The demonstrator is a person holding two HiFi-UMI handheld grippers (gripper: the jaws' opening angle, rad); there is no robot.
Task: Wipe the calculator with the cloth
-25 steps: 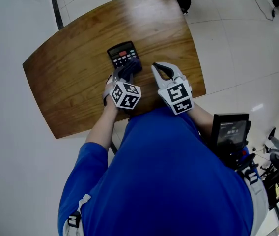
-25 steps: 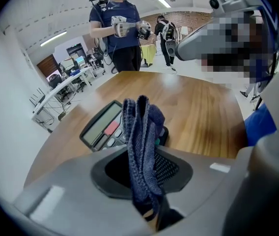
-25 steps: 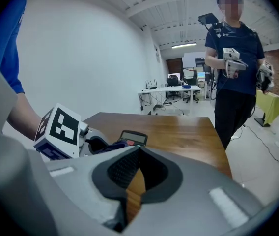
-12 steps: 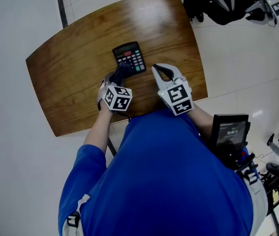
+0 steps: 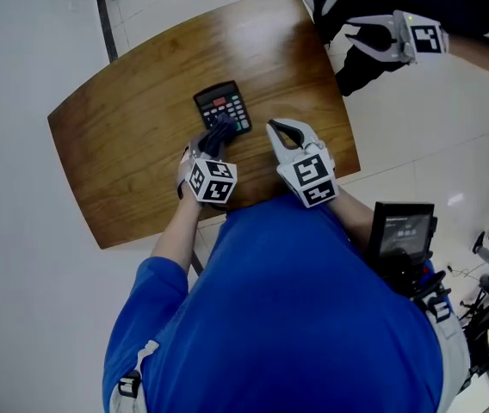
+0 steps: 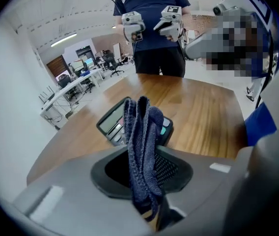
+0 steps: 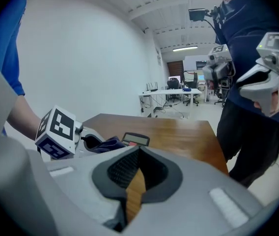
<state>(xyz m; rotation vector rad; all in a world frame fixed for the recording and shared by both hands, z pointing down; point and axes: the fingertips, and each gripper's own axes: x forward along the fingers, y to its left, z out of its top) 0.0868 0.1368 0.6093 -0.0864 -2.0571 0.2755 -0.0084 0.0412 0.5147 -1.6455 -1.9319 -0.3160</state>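
Note:
A black calculator [image 5: 224,107] lies near the middle of the wooden table [image 5: 133,136]; it also shows in the left gripper view [image 6: 114,126] and the right gripper view [image 7: 135,139]. My left gripper [image 5: 214,138] is shut on a dark blue cloth [image 6: 142,151], whose folded end rests on the calculator's near edge [image 5: 219,132]. My right gripper [image 5: 283,130] hovers just right of the calculator, shut with nothing in it [image 7: 132,191].
Another person stands at the table's far right corner holding two grippers [image 5: 399,37]. A black device [image 5: 404,231] sits at my right hip. The near table edge runs just below both grippers.
My left gripper drew back toward me off the calculator with the cloth, then moved forward again onto its near edge. The right gripper stayed put. The other person came into view.

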